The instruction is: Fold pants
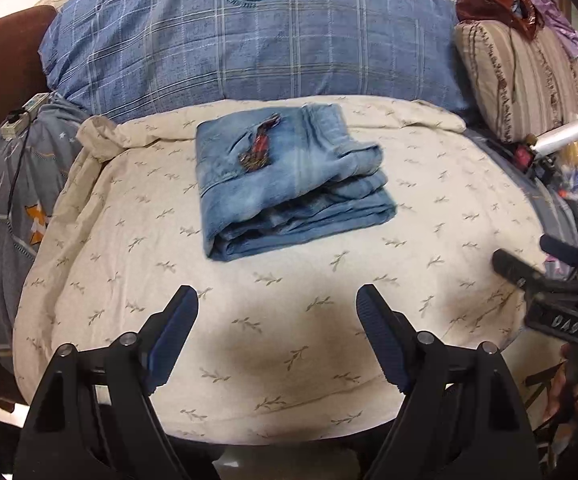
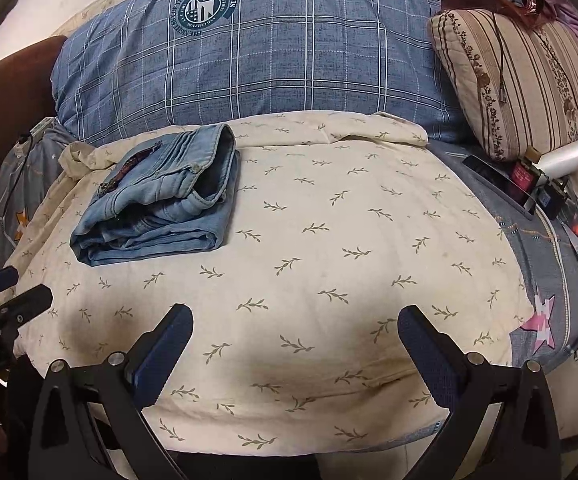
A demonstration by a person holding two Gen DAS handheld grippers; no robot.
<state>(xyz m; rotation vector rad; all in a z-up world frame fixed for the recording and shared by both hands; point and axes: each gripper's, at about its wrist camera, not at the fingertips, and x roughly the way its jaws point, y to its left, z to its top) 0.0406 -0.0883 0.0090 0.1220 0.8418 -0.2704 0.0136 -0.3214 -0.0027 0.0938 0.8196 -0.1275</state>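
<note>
The blue denim pants (image 1: pixel 289 176) lie folded into a compact square bundle on the cream leaf-print sheet (image 1: pixel 249 320), a red-brown patch on top. In the right wrist view the pants (image 2: pixel 161 208) sit at the far left. My left gripper (image 1: pixel 277 300) is open and empty, hovering above the sheet short of the pants. My right gripper (image 2: pixel 295 320) is open and empty, to the right of the pants. The right gripper also shows at the right edge of the left wrist view (image 1: pixel 537 264), and the left gripper at the left edge of the right wrist view (image 2: pixel 13 288).
A large blue plaid pillow (image 1: pixel 249 40) lies behind the pants. A striped beige cushion (image 2: pixel 529 80) with a brown bag on top stands at the back right. A phone, a plastic roll (image 2: pixel 573 152) and clutter lie along the right edge. A power strip (image 1: pixel 21 116) lies at the left.
</note>
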